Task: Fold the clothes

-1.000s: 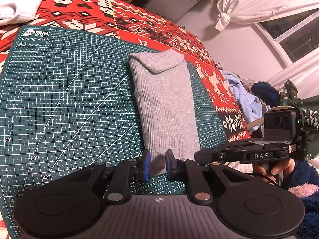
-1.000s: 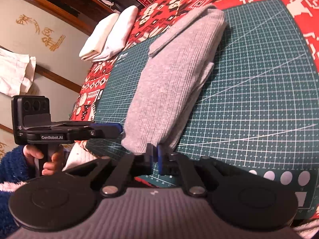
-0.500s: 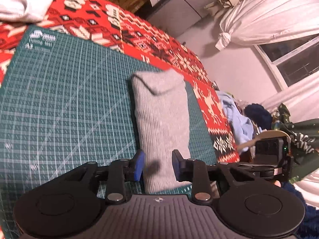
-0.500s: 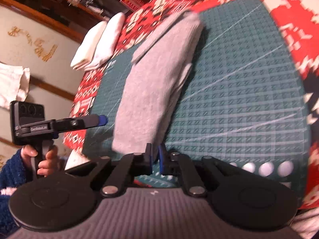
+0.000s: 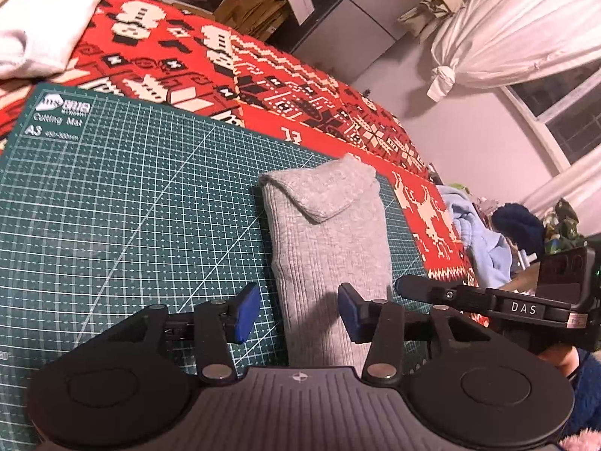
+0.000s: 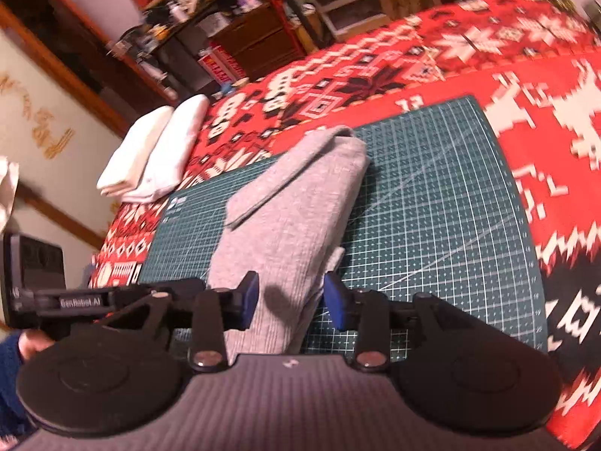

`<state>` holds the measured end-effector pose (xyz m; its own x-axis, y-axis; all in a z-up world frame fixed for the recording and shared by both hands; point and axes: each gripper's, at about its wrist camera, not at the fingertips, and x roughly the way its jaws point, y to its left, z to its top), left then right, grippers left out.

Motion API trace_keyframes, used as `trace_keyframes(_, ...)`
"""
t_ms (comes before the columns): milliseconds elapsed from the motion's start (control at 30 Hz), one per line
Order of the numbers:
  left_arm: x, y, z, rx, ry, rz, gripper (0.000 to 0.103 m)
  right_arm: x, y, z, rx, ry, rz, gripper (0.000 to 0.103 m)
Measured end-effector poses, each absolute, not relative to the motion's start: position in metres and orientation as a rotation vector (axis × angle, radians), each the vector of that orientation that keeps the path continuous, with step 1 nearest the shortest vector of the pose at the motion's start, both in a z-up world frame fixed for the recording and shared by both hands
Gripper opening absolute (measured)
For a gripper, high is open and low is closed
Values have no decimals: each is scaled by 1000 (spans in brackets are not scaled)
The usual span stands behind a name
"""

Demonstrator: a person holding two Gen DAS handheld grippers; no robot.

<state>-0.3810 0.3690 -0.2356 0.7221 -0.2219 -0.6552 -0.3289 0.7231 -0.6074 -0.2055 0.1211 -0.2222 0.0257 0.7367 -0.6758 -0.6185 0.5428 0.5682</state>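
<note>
On the green cutting mat (image 5: 112, 195) lies the grey ribbed garment (image 5: 330, 248), folded into a long soft strip. We hold the left gripper (image 5: 296, 314) and right gripper (image 6: 291, 300) wide, empty, straddling its near end (nothing pinched); next, probably regrasp and fold it across.

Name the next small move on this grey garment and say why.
Probably lower both tools onto the near end and grip it for the next fold: the left tool and right tool hang open over the grey garment, a long narrow strip on the cutting mat.
</note>
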Motion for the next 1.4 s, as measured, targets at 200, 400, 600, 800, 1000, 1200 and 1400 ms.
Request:
trace_keyframes(200,-374,369,-243,-827,775,60,45,-200,113,-244,225,1156,954,42)
trace_keyframes(400,-374,369,-247,-851,755,65,43,-206,124,-252,221,1119,952,38)
trace_keyframes(600,-373,366,-248,-830,750,89,37,-218,138,-251,164,1039,930,32)
trace_keyframes(800,-370,361,-246,-803,752,97,20,-223,136,-247,146,1014,948,14)
trace_keyframes(1000,-378,353,-225,-738,698,104,15,-226,131,-226,161,968,998,13)
trace_keyframes(1200,-398,369,-190,-743,590,146,15,-229,151,-188,177,907,1097,13)
trace_keyframes(1400,-424,408,-153,-728,498,218,15,-229,214,-148,190,895,1208,13)
